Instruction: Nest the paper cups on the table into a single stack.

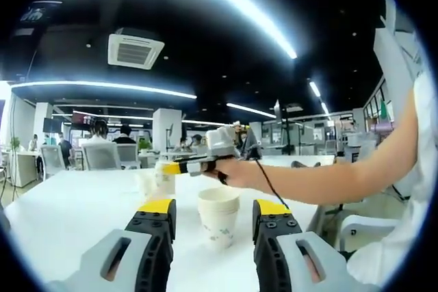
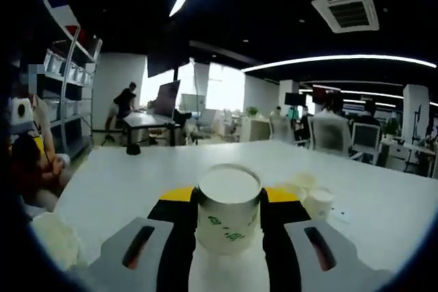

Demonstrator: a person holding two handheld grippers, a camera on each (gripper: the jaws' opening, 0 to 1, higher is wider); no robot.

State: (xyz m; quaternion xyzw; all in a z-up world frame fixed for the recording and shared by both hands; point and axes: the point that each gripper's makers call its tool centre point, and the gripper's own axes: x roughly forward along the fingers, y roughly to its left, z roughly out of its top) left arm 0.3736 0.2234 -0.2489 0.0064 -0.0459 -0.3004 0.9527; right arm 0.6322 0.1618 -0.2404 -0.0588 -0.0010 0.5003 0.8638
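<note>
Your left gripper (image 1: 212,227) has its jaws apart around a paper cup stack (image 1: 218,215) at lower center on the white table (image 1: 68,203), while your right gripper (image 2: 228,218) clamps a paper cup (image 2: 228,215) at lower center, two more cups (image 2: 311,196) just right.

The left gripper (image 1: 212,220) has its jaws wide apart. The right gripper (image 2: 228,203) squeezes tight, held by a hand (image 1: 236,170)
</note>
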